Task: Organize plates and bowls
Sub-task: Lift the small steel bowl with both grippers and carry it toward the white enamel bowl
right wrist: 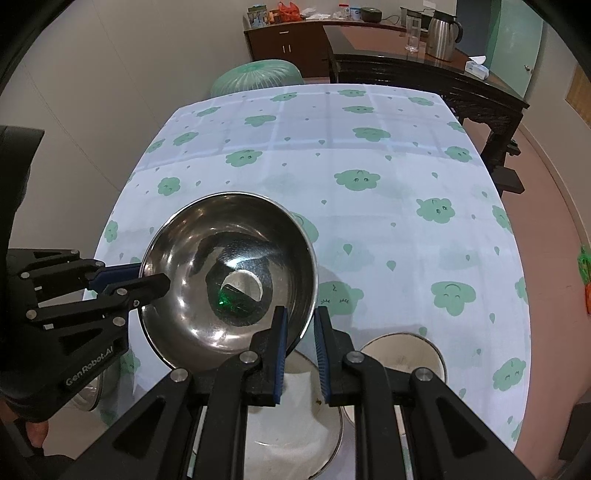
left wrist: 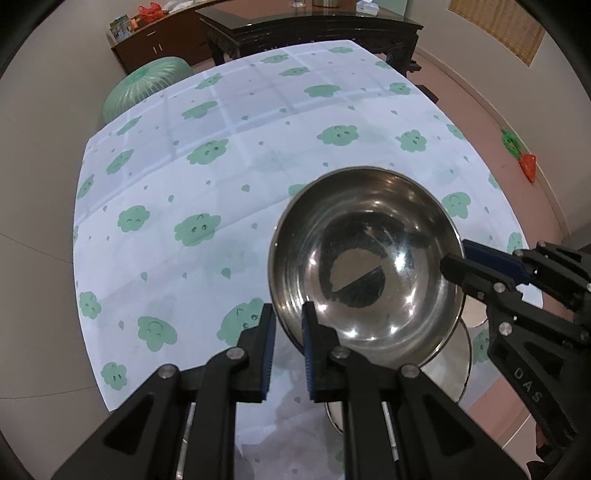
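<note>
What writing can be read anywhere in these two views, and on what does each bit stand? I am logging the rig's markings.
"DAS": on the black body of the right gripper, left wrist view.
"GenRobot.AI": on the black body of the left gripper, right wrist view.
Packets and tins on the brown sideboard: labels too small and blurred to read.
Steel bowl, cloud-print tablecloth and steel kettle: no writing visible.

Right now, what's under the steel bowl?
The steel bowl hangs above the tablecloth, both grippers clamping its rim. Below its near edge, a white bowl shows partly; the rest is covered.
</note>
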